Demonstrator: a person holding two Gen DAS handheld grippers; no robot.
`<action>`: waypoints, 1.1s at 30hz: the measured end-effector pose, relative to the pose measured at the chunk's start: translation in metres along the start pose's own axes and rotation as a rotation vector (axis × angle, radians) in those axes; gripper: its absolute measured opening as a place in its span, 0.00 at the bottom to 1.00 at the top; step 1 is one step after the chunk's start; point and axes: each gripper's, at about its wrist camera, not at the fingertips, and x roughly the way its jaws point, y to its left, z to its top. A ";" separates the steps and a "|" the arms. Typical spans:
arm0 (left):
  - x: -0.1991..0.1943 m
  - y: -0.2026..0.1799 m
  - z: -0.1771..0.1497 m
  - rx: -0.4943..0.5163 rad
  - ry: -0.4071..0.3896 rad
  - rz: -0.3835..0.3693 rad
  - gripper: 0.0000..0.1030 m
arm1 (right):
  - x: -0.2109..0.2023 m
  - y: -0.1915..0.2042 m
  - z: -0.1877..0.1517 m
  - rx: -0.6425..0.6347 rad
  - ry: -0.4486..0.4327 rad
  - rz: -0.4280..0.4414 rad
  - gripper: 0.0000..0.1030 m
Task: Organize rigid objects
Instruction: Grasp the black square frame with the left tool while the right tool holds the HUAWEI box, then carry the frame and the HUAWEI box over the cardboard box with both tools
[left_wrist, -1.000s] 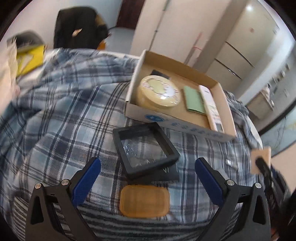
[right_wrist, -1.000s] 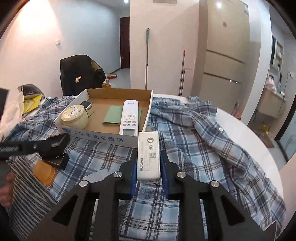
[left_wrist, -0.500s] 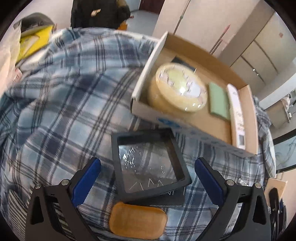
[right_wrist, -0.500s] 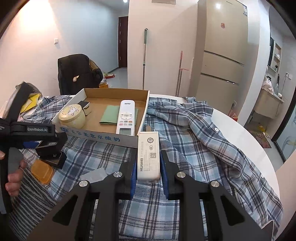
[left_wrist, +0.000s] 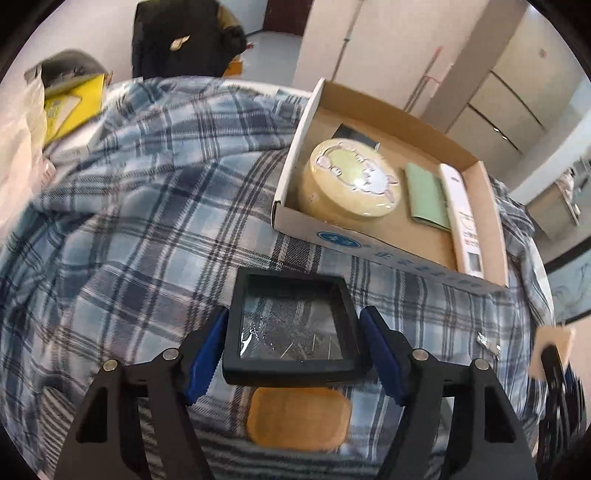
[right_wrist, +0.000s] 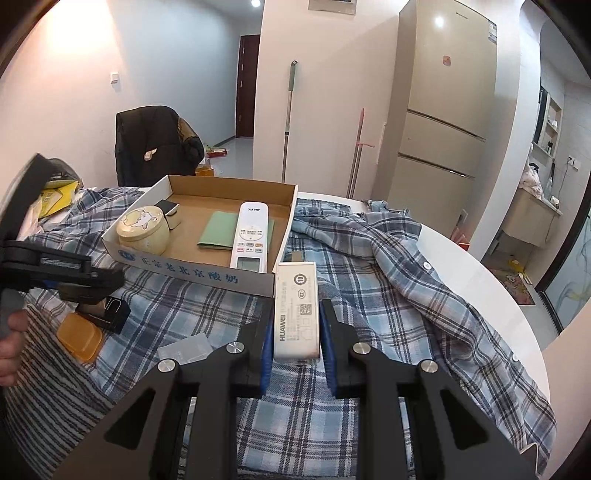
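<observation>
Left wrist view: left gripper (left_wrist: 291, 341) has just been closing, and its blue pads now sit against both sides of the black frame (left_wrist: 293, 326). Half a second back the jaws stood wide with the frame loose between them on the plaid cloth (left_wrist: 122, 236). I read this as clamped on the frame, though how firmly cannot be told. The frame lies near, just short of the box (left_wrist: 373, 253), with an orange case (left_wrist: 299, 421) nearer still, under the frame's near edge.

Right wrist view: right gripper (right_wrist: 295, 325) is clamped on a white adapter (right_wrist: 296, 312), unchanged from the earlier frames, hovering by the box's near right corner (right_wrist: 258, 282). The left gripper (right_wrist: 66, 275) shows at the far left with a hand (right_wrist: 11, 343) below it.

Inside the box: tin (left_wrist: 351, 184), green card (left_wrist: 426, 197), remote (left_wrist: 461, 218), and a small dark item at the far wall.

Judgement: the frame pick is made; lift and carry into the box come next. The adapter waits for its own placing. Free floor remains near the box's front wall.
</observation>
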 end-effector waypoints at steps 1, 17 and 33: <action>-0.008 0.001 -0.002 0.027 -0.015 -0.006 0.72 | 0.000 -0.001 0.000 0.005 0.002 0.003 0.21; -0.032 -0.006 -0.074 0.309 -0.045 -0.078 0.70 | 0.012 -0.006 -0.002 0.044 0.039 0.069 0.21; -0.015 -0.004 -0.081 0.315 -0.050 -0.017 0.69 | 0.012 -0.002 -0.004 0.029 0.045 0.074 0.21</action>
